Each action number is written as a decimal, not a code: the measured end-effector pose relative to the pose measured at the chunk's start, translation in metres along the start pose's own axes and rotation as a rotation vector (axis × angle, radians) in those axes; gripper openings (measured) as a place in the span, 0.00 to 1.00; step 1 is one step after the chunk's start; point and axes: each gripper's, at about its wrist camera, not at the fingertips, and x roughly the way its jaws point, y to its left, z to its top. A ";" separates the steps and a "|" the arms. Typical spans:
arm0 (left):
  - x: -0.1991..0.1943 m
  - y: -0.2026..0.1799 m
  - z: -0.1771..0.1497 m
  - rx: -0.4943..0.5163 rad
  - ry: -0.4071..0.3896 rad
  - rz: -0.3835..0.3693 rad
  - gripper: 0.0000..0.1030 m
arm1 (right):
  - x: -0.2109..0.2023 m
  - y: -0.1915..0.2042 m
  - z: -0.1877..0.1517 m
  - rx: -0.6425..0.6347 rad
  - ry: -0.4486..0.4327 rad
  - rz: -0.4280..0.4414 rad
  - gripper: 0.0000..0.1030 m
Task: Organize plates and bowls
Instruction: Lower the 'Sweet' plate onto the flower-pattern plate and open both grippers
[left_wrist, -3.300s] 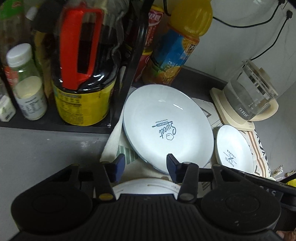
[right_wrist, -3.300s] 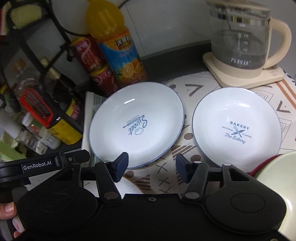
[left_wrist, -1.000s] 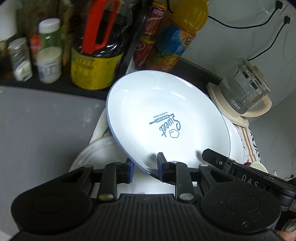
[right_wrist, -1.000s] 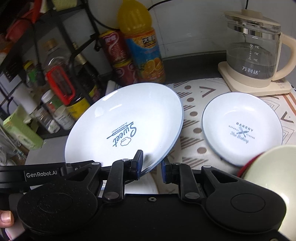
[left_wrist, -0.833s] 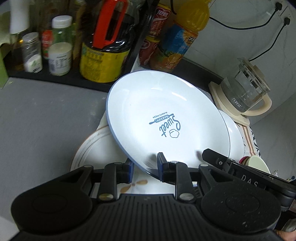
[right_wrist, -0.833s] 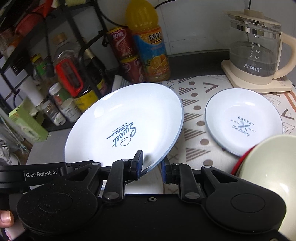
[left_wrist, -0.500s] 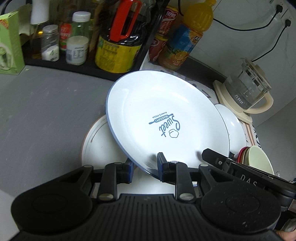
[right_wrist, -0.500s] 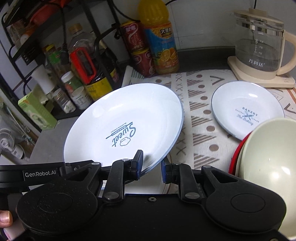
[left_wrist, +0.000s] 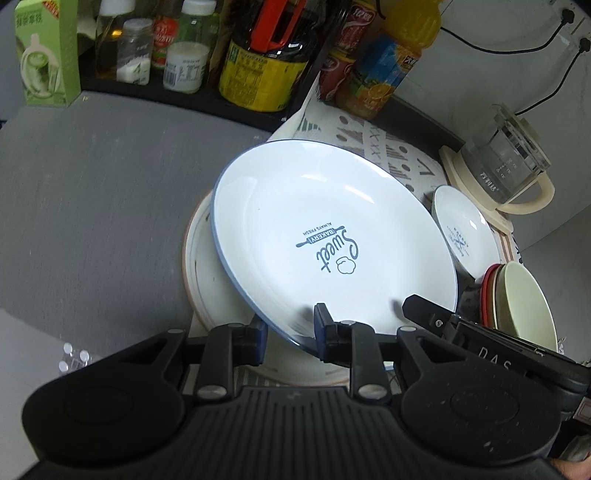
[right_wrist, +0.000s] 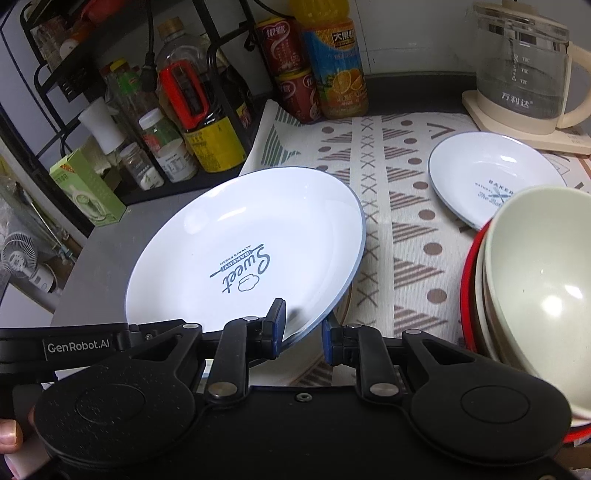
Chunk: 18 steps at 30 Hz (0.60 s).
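Left wrist view: the left gripper (left_wrist: 290, 334) is pinching the near rim of one "Sweet" plate (left_wrist: 332, 240), tilted above one cream plate (left_wrist: 207, 273); one small "Bakery" plate (left_wrist: 463, 230) and stacked bowls (left_wrist: 517, 299) are sitting rightward.

Right wrist view: the right gripper (right_wrist: 303, 332) is clamping the same rim.

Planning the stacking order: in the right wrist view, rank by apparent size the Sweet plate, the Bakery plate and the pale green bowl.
1. White blue-rimmed "Sweet" plate, largest.
2 and 3. Pale green bowl and small white "Bakery" plate: unsure; the bowl is nearer and cut off by the frame.
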 end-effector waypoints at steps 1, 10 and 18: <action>0.001 0.001 -0.002 -0.007 0.006 -0.002 0.23 | 0.000 0.000 -0.001 0.000 0.001 -0.002 0.19; 0.009 0.002 -0.015 -0.046 0.043 0.000 0.24 | 0.003 -0.003 -0.007 -0.009 0.035 -0.015 0.19; 0.016 0.000 -0.010 -0.037 0.075 0.014 0.27 | 0.006 -0.001 -0.004 -0.016 0.038 -0.028 0.19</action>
